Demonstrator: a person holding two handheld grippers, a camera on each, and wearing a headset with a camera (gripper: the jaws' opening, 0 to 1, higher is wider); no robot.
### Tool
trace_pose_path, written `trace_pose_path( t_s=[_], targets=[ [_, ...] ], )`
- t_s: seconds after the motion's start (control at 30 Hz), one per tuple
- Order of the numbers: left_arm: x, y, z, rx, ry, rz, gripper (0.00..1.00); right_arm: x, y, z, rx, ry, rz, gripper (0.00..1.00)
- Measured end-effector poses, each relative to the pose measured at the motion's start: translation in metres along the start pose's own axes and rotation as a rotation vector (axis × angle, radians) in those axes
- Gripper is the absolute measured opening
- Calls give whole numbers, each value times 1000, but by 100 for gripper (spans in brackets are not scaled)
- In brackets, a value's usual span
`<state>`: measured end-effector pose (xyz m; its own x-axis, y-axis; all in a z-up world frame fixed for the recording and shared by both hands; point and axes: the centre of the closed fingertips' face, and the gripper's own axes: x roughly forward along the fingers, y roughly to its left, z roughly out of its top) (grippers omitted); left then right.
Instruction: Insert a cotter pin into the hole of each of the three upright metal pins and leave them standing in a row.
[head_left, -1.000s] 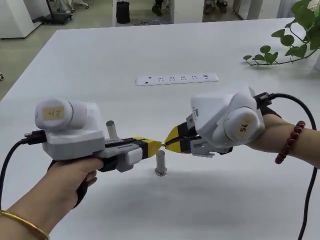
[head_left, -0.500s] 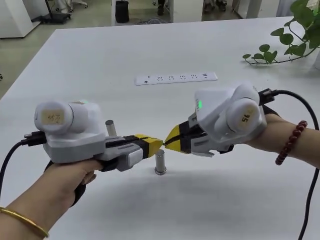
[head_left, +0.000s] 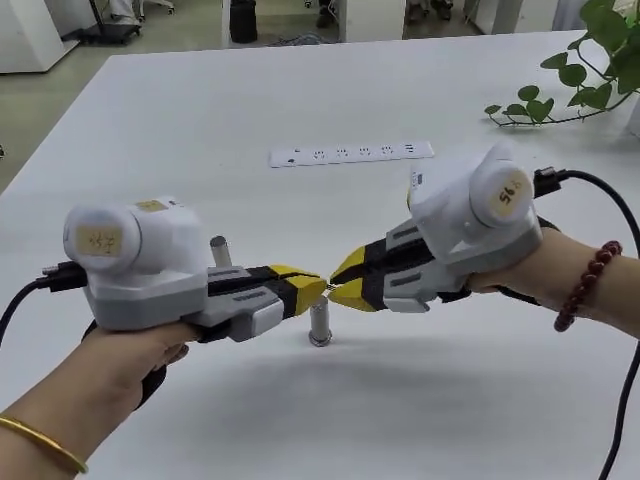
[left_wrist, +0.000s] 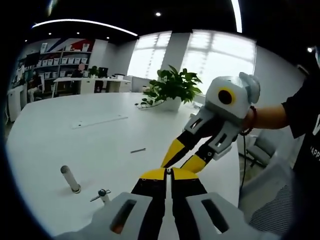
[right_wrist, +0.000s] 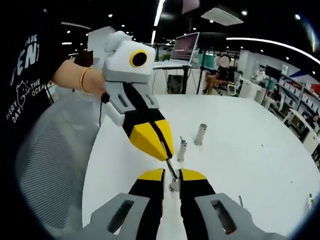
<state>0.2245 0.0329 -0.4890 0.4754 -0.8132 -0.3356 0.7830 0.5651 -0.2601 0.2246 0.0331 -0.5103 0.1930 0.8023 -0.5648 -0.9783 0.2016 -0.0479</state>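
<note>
Yellow-tipped left gripper (head_left: 320, 288), left of centre, is pinched tight on a thin cotter pin (right_wrist: 171, 168). Just right, the right gripper (head_left: 335, 291) meets it tip to tip, jaws narrowly apart around that pin. Below them an upright metal pin (head_left: 320, 322) stands on the white table (head_left: 450, 400).

A wide white table (head_left: 480, 400) runs back to a pale grey-green floor (head_left: 40, 110). A long white power strip (head_left: 350, 154) lies flat toward its far edge, and a green trailing plant (head_left: 590, 60) sits at the far right corner. Tall bright windows (left_wrist: 210, 55) (washed out by daylight) line one wall, with open shelving (left_wrist: 65, 62) further along. Long ceiling light strips (left_wrist: 85, 22) glow overhead. A grey mesh chair back (right_wrist: 55, 150) stands by the table's edge.
</note>
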Motion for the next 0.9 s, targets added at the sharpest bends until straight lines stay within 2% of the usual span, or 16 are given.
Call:
trace_pose_path(
  t_s=[0.23,0.5,0.7,0.9],
  targets=[
    [-5,2,-4,3,-22,-11,0,-3,1,-1,161,-58,13,8],
    [-12,-2,-6,6,-57,-39,0,-4,7,-8,252,-82,47,8],
    [-16,-9,-4,-16,-84,-84,0,-3,17,-7,278,-95,77,8],
    [-18,-13,-5,-26,-89,-103,0,-2,25,-3,272,-108,105,6]
  ],
)
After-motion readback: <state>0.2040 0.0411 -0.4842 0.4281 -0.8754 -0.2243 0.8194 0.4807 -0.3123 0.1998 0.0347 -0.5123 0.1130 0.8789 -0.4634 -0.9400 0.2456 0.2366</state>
